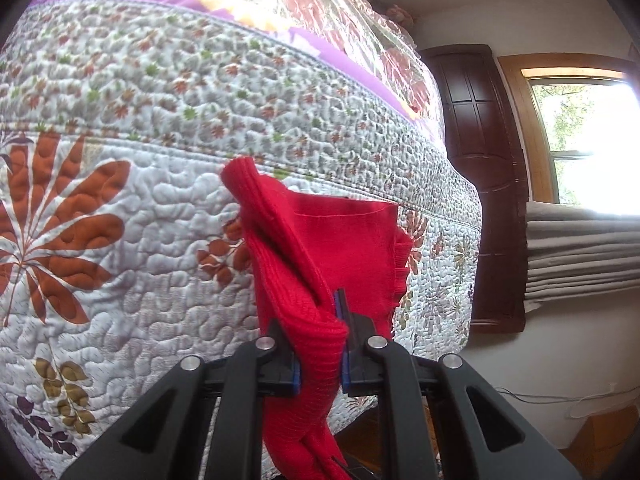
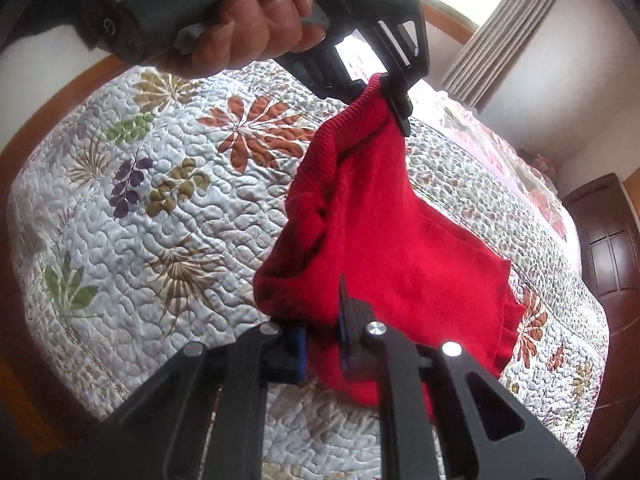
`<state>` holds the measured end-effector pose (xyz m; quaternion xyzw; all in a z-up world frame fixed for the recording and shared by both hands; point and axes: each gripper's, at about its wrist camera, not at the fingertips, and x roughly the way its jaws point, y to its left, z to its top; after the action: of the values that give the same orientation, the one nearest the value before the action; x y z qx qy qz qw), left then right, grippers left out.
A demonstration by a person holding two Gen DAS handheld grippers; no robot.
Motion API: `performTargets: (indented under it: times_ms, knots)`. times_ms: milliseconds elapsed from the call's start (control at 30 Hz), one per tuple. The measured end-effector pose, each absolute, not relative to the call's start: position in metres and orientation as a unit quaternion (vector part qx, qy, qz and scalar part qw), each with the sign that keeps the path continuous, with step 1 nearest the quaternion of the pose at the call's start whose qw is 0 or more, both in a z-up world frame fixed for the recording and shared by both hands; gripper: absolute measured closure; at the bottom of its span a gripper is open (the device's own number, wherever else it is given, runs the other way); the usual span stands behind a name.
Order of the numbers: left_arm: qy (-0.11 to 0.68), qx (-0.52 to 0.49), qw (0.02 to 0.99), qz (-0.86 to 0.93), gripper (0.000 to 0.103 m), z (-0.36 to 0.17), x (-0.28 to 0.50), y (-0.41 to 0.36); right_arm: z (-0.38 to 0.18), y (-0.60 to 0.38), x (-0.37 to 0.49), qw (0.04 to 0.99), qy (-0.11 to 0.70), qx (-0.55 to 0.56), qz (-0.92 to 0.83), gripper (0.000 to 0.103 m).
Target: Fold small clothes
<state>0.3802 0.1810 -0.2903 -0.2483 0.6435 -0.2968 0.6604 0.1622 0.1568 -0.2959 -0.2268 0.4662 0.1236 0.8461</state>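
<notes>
The right gripper (image 2: 322, 344) pinches the red knit top (image 2: 384, 232) above the flowery quilt (image 2: 160, 200), and only its view shows a hand (image 2: 256, 36) squeezing the left gripper (image 2: 394, 96) shut on another edge.

The garment (image 2: 384, 216) I hold is bright red knit, small, with a ribbed band along its edges. It hangs in the air above the quilt, stretched between two pinched spots on the ribbed edge, sagging into a loose pouch between them. One hemmed corner droops free, and a ribbed fold (image 1: 240, 172) sticks up.
</notes>
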Motion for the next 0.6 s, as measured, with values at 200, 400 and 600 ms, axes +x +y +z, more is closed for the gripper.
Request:
performTargets:
  times_ms: [200,400,600]
  knots:
    - [0.642,-0.245,0.667,-0.288,0.091,-0.275,0.383,0.155,-0.282,0.122,0.165,0.861,0.461,-0.181,0.115,0.093]
    - [0.646,-0.232,0.666,-0.291,0.091,-0.27,0.386,0.118,-0.278,0.084,0.165,0.87,0.465,-0.127,0.099,0.093]
    - [0.657,-0.211,0.66,-0.297,0.091,-0.274,0.389,0.075,-0.281,0.052,0.166,0.873,0.474,-0.086,0.076,0.093]
